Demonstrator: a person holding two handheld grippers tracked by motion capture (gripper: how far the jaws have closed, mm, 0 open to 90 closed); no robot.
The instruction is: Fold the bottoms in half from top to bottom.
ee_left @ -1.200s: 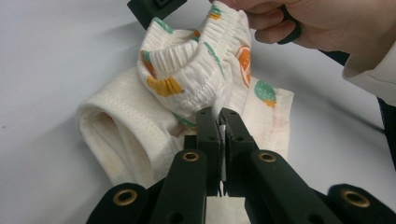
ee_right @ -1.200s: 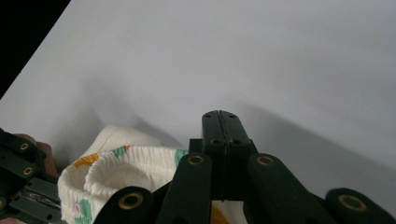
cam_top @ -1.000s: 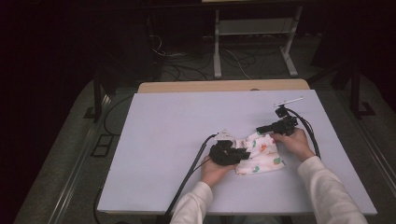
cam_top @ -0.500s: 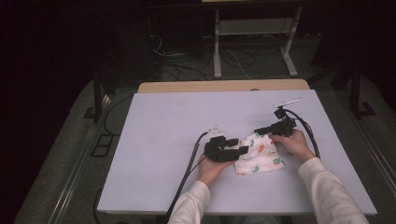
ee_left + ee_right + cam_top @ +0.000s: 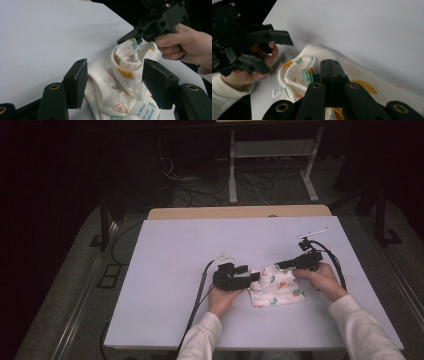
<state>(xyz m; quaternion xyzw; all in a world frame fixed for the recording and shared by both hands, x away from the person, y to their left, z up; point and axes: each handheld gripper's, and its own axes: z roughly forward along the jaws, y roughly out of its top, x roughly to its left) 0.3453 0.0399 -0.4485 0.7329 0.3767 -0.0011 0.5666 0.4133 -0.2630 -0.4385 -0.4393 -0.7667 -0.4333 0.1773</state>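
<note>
Garment [image 5: 276, 287]: small white knit piece, baby-sized by the look, printed with orange and green shapes; lying crumpled on the surface between the two hands, toward the near right.
Feel: soft, floppy, very light by the look; no stiffness, so bound to sag and bunch wherever lifted. Not fragile, not slippery.
Cuff [image 5: 126, 60]: ribbed band with orange and green stripes, thicker than the rest and standing up in a loop. Best spot to grab, since ribbing gives the pads something to bite.
Label [image 5: 146, 112]: small white printed tag at the near edge, too thin to pull on.
Right hand-held gripper [image 5: 331, 68]: jaws pinched tight on the far edge of the cuff, holding it up off the surface.
Left hand-held gripper [image 5: 113, 83]: jaws just been opening, now about halfway apart, straddling the cloth and the cuff without pressing on either.
Risk: thin printed fabric likely to slide out of a shallow pinch; deeper bite on the ribbing safer.
Surface [image 5: 190, 245]: smooth, flat, pale lilac-white sheet, matte, nothing to snag on.
Beyond: dark floor with cables [image 5: 250, 182] and a white stand [image 5: 272, 150].
</note>
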